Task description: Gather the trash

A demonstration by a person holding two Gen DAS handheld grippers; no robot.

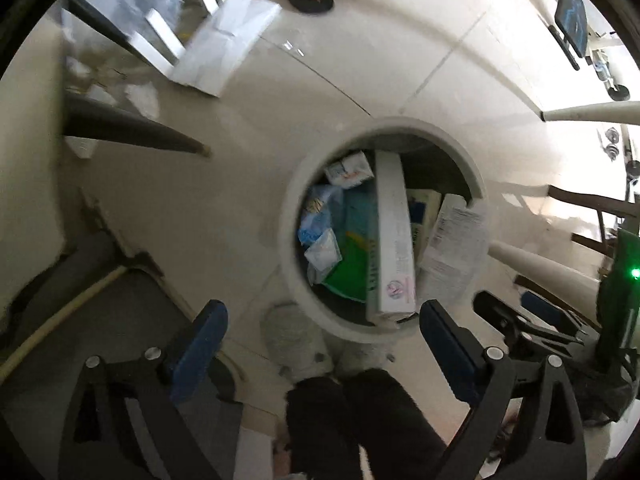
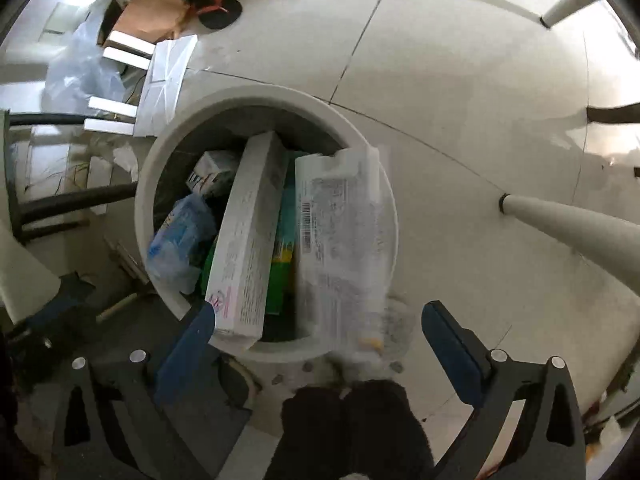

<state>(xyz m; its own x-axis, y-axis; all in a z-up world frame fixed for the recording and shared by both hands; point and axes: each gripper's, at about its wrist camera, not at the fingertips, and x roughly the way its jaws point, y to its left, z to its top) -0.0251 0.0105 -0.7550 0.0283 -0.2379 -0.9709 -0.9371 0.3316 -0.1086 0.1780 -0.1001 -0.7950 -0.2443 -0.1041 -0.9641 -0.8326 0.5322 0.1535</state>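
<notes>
While both grippers are hanging over the round white bin (image 2: 160,184), the step in hand looks like the drop: a clear printed packet (image 2: 340,240) is lying across the bin's near-right rim, blurred, and I judge it is just leaving the tool or settling. The right gripper (image 2: 320,320) is standing wide with nothing between its blue pads (image 2: 452,340), directly above that rim. The left gripper (image 1: 324,320) is spread wide too and is carrying nothing.

Inside the bin a long white carton (image 2: 248,240) is leaning from the far wall to the near rim, with a green box (image 2: 280,276) under it, a bluish plastic wrapper (image 2: 180,236) against the left wall and a small printed box (image 2: 212,172) near the far wall.

Next, I judge, the packet needs a nudge inward if it is staying propped on the rim, and then the grippers need to turn toward whatever is lying on the floor (image 2: 460,80).

From the right wrist, the packet's barcode and its perch on the rim are showing plainly, and the bin is filling much of the picture. From the left wrist, the bin (image 1: 292,216) is sitting farther off with the packet (image 1: 456,244) on its right edge; this view alone is showing the right gripper (image 1: 524,312) from the side. Both are showing flat white packaging (image 1: 224,44) on the floor beyond the bin's far-left side, well apart from it, which may be the next trash.
</notes>
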